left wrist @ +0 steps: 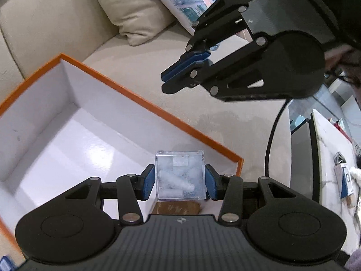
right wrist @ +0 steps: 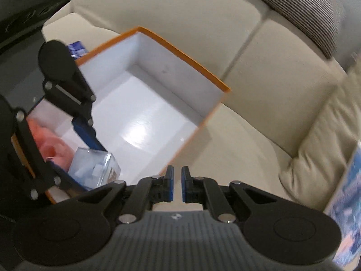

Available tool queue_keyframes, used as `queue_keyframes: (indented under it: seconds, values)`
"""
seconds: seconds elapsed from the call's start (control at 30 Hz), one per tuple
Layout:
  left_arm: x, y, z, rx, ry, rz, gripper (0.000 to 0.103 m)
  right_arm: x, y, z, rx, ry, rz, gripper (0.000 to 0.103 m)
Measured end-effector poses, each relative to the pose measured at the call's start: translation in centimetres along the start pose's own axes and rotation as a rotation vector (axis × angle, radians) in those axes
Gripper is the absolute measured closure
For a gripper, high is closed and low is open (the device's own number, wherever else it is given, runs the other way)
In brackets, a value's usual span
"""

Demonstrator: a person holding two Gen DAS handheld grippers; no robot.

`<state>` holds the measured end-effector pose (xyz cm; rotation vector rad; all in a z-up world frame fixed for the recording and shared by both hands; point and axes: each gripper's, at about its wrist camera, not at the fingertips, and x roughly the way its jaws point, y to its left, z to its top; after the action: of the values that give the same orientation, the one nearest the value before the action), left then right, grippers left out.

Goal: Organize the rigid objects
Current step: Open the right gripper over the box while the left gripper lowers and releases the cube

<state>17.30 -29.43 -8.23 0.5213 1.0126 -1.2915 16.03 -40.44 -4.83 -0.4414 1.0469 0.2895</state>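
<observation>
Clear, hard plastic is what the left gripper [left wrist: 179, 181] has hold of: a small transparent case [left wrist: 179, 176] pinched flat-side to flat-side, low over the near corner of the orange-edged box [left wrist: 144, 103]. It looks light, stiff and slick, so those parallel walls seem the right purchase. The right gripper [right wrist: 177, 184] hangs nearly closed, empty.

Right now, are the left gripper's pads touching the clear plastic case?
Touching. In the left wrist view, the left gripper has both blue pads pressed against opposite sides of the clear plastic case, holding it over the orange box.
</observation>
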Motion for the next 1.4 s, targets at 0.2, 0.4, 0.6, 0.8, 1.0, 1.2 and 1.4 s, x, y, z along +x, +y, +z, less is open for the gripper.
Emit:
queue_keyframes:
  seconds: [0.2,0.4,0.6,0.8,1.0,1.2,1.4]
  values:
    - [2.3,-0.4,0.5,-0.022,0.074,-0.002,0.050,1.1,0.3,-1.1,0.039,-0.004,0.003,0.096]
    - [3.2,-0.8,0.4,0.018,0.108,-0.040,0.050,1.6,0.3,-0.7,0.045,-0.008,0.017,0.096]
    - [3.5,-0.7,0.4,-0.011,0.123,-0.058,0.050,2.4,0.7,-0.8,0.041,-0.001,0.028,0.096]
    - [3.3,0.5,-0.2,-0.074,0.127,-0.066,0.043,2.2,0.7,-0.8,0.047,-0.001,0.030,0.096]
    - [2.2,0.3,-0.8,-0.056,0.127,-0.078,0.059,2.4,0.9,-0.8,0.038,0.007,0.027,0.096]
    - [1.6,0.5,-0.5,-0.061,0.105,-0.078,0.085,2.1,1.0,-0.7,0.039,0.004,0.022,0.096]
    - [0.9,0.8,0.8,-0.076,0.058,-0.029,0.100,1.3,1.2,-0.4,0.035,-0.028,0.025,0.096]
